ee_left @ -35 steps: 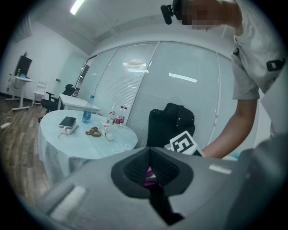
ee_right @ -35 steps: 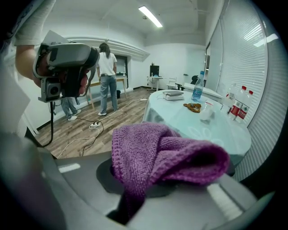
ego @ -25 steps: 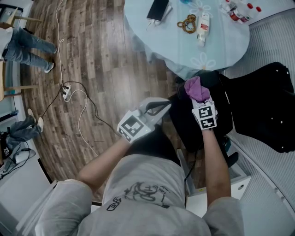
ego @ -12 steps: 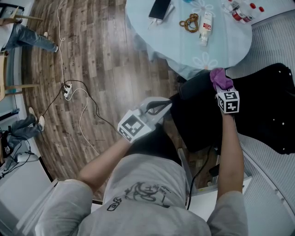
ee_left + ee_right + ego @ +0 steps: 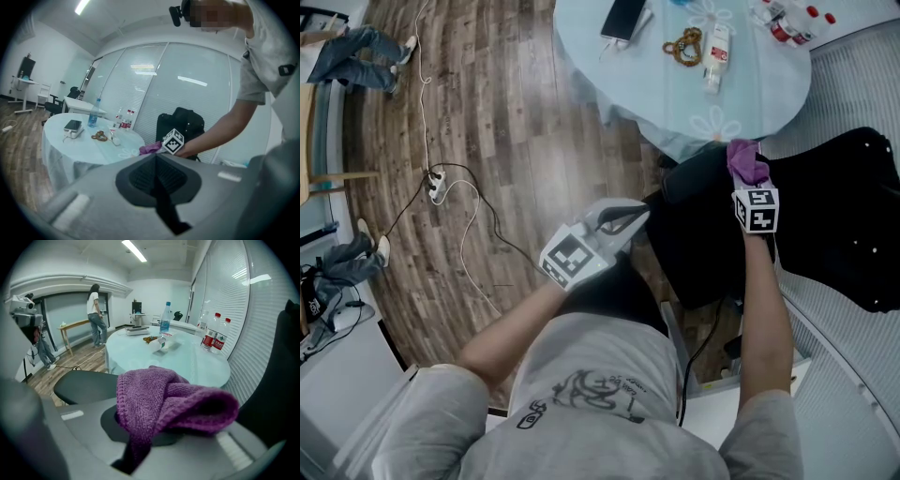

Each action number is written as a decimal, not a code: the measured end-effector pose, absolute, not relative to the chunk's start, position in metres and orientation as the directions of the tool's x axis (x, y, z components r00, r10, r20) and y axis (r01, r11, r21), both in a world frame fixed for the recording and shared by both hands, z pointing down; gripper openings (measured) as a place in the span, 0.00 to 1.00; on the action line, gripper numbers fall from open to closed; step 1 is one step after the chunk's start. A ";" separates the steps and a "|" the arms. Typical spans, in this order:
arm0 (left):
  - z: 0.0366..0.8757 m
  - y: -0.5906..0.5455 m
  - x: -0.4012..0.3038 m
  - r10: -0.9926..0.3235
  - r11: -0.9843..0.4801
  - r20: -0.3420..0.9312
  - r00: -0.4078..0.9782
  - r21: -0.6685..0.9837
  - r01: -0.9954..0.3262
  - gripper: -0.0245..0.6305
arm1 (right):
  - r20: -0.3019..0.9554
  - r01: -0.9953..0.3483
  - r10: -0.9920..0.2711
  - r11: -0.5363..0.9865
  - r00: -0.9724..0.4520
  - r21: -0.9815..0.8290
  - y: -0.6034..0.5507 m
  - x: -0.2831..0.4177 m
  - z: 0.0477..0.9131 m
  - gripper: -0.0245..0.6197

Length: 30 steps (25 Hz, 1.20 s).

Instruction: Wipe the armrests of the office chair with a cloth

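Beside round table, right gripper fingers clamp purple cloth near armrest; left gripper fingers closed, empty.

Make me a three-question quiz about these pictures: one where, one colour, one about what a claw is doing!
1. Where is the phone?
A) on the floor
B) on the round table
C) on the chair

2. What colour is the cloth?
A) yellow
B) green
C) purple

3. What is the right claw doing?
A) open, empty
B) shut, empty
C) shut on the cloth

Answers: B, it lies on the tabletop; C, its knit looks purple; C, cloth sticks out between its jaws.
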<state>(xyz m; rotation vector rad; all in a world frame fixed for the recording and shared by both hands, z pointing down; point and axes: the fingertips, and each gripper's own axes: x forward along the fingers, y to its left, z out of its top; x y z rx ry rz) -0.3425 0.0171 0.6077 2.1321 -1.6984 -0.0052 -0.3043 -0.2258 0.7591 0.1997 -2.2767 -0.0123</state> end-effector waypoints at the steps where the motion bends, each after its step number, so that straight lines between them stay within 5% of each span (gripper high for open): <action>1: 0.608 0.017 -0.342 -0.934 -0.171 0.249 0.257 0.319 -0.932 0.04 | 0.748 -0.124 -0.139 0.989 -0.649 0.076 -0.218 -0.306 0.758 0.08; 17: 0.602 0.012 -0.336 -0.934 -0.171 0.251 0.254 0.310 -0.935 0.04 | 0.686 0.097 0.074 0.995 -0.724 -0.005 -0.034 -0.325 0.742 0.08; 30: 0.605 0.006 -0.336 -0.931 -0.169 0.263 0.255 0.309 -0.936 0.04 | 0.687 0.141 0.116 0.990 -0.718 -0.020 -0.054 -0.324 0.743 0.09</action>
